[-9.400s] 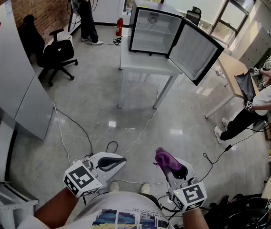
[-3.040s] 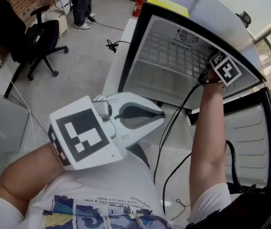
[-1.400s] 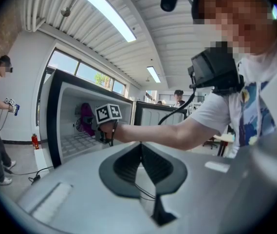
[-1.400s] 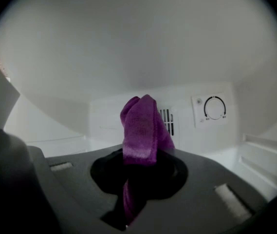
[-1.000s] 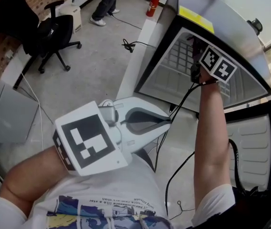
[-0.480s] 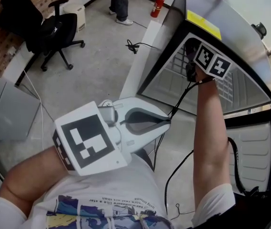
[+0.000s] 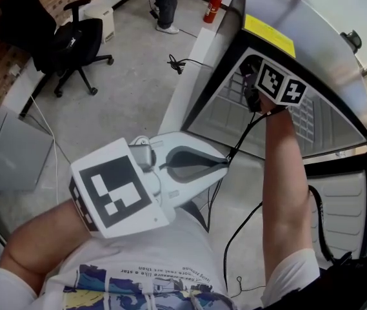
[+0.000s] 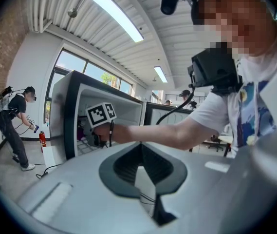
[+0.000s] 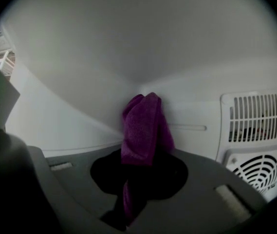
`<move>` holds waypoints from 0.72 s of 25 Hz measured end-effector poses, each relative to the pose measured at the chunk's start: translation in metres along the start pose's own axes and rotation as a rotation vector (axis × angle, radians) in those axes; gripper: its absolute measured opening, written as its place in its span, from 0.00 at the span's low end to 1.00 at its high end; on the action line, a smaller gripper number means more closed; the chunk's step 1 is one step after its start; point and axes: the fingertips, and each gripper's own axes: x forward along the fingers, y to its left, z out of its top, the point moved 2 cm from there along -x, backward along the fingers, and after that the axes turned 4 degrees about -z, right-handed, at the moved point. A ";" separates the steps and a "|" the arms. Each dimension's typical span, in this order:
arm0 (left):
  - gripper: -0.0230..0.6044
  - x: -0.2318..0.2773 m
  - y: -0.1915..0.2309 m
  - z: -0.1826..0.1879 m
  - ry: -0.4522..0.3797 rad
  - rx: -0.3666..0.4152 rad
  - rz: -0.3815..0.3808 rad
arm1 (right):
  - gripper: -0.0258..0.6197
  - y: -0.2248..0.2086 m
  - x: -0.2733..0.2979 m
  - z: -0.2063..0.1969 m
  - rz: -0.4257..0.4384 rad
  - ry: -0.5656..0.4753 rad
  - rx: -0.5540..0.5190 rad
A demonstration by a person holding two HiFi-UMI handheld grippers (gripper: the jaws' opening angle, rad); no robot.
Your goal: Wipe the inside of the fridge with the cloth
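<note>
Inside the fridge (image 7: 325,57), the right gripper (image 7: 254,86) clamps a bunched purple cloth (image 9: 140,123); left gripper (image 7: 222,166) closed.

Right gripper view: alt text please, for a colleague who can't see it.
The right gripper is shut on a purple cloth that stands up toward a corner inside the white fridge. Vent grilles sit in the wall at right.

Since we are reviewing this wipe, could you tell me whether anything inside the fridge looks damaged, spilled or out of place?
Nothing stands out. The right gripper clamps the purple cloth at the white back corner of the fridge; walls look clean, vent grilles intact. The left gripper is outside, shut and empty.
</note>
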 end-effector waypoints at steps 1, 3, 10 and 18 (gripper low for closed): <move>0.04 0.001 0.001 0.000 0.000 -0.002 0.001 | 0.12 0.003 0.001 0.002 0.015 -0.001 -0.009; 0.04 0.003 0.003 0.000 -0.002 -0.006 0.003 | 0.12 0.012 0.001 0.010 0.052 -0.011 -0.047; 0.04 0.002 0.007 0.003 -0.015 -0.013 0.010 | 0.12 0.027 -0.005 0.009 0.132 -0.006 -0.062; 0.04 0.001 0.007 0.009 -0.027 -0.010 -0.004 | 0.12 0.046 -0.029 0.001 0.217 -0.005 -0.054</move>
